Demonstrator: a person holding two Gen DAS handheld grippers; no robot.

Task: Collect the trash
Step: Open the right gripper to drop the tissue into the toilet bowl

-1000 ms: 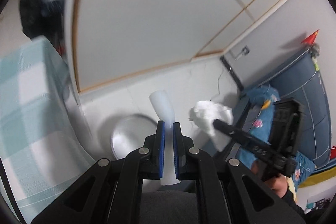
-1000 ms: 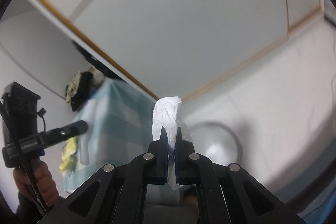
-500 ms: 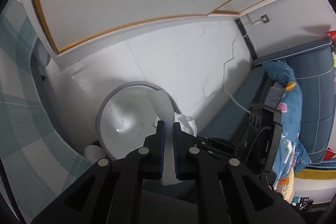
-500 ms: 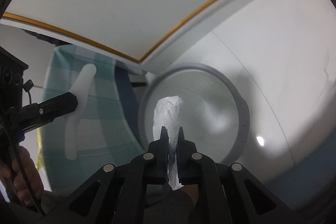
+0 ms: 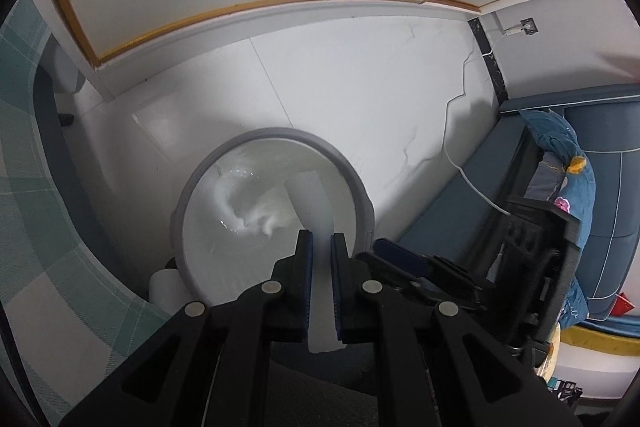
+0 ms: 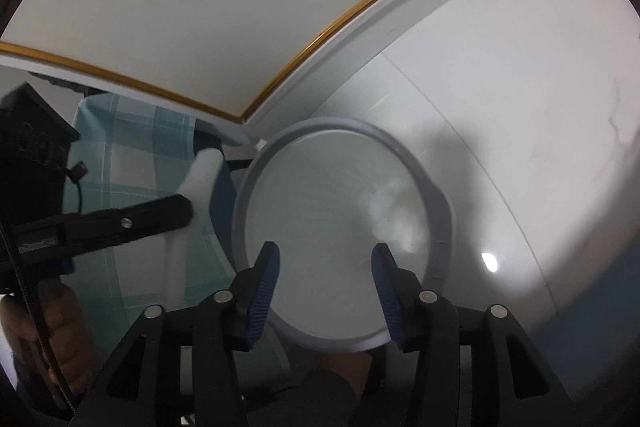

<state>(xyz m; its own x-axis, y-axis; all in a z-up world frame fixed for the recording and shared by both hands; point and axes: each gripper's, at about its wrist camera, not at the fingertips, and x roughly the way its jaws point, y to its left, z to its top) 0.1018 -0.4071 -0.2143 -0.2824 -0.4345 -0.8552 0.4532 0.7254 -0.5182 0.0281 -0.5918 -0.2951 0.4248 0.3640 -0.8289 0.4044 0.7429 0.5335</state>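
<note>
We see a white tiled floor (image 5: 340,99) meeting a white skirting board (image 5: 280,11) edged with a gold strip (image 6: 360,5). A green checked cloth (image 5: 36,187) hangs at one side. A blue sofa (image 5: 600,195) carries a patterned blue cushion (image 5: 568,163), and a white cable (image 5: 460,115) runs up to a wall socket (image 5: 527,25).

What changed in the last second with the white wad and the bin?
The right hand-held gripper opened and let go of the crumpled tissue, which dropped into the grey-rimmed bin. Both grippers swung down from facing the wall to above the bin. The left hand-held gripper stays clamped on its white paper cup.
</note>
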